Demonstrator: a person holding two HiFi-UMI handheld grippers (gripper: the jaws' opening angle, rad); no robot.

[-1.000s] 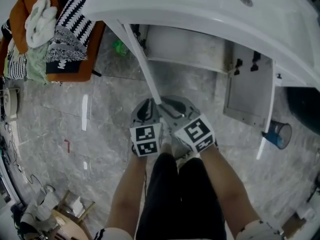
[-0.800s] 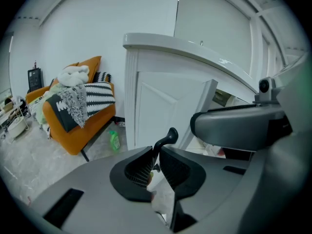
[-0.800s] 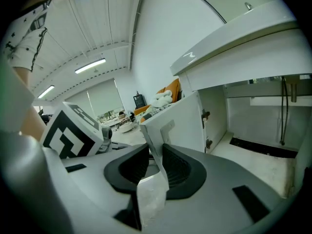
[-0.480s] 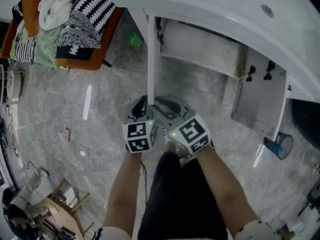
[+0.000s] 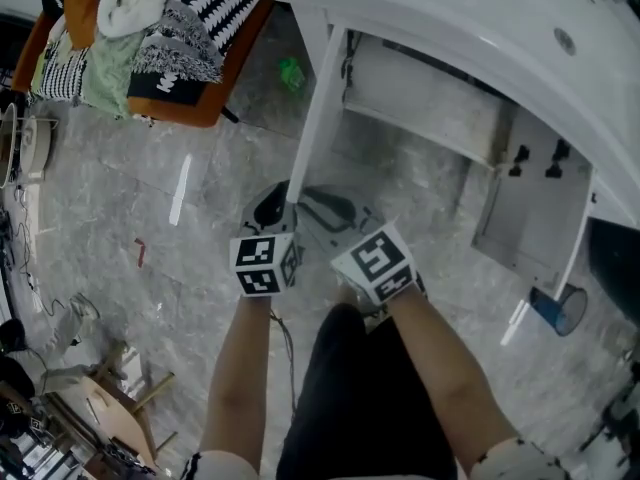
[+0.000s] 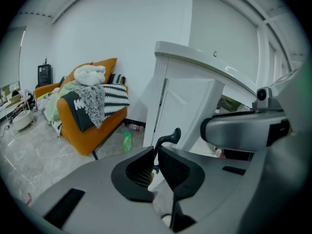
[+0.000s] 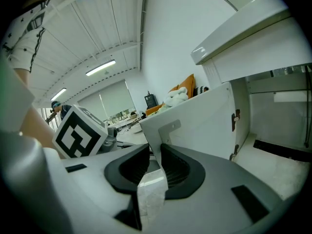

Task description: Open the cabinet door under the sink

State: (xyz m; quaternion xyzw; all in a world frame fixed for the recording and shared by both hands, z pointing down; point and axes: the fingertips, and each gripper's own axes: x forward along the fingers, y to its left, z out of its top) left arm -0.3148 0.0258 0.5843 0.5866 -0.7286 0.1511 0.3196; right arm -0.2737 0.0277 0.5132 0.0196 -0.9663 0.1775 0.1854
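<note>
Between the swung-out left door [image 5: 312, 108] and right door [image 5: 530, 218] the cabinet [image 5: 420, 93] stands open; an orange sofa [image 5: 195, 113] blocks leftward.

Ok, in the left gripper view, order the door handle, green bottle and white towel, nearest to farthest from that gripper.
For the left gripper, jaws just closing further:
1. Door handle, between its jaws.
2. Green bottle, on the floor, left.
3. White towel, atop the orange sofa, farther left.

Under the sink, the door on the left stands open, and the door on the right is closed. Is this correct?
Not quite. The right door is open too. The head view shows it swung out, with its inner face and two black hinges showing. The left door stands open, as you say.
</note>
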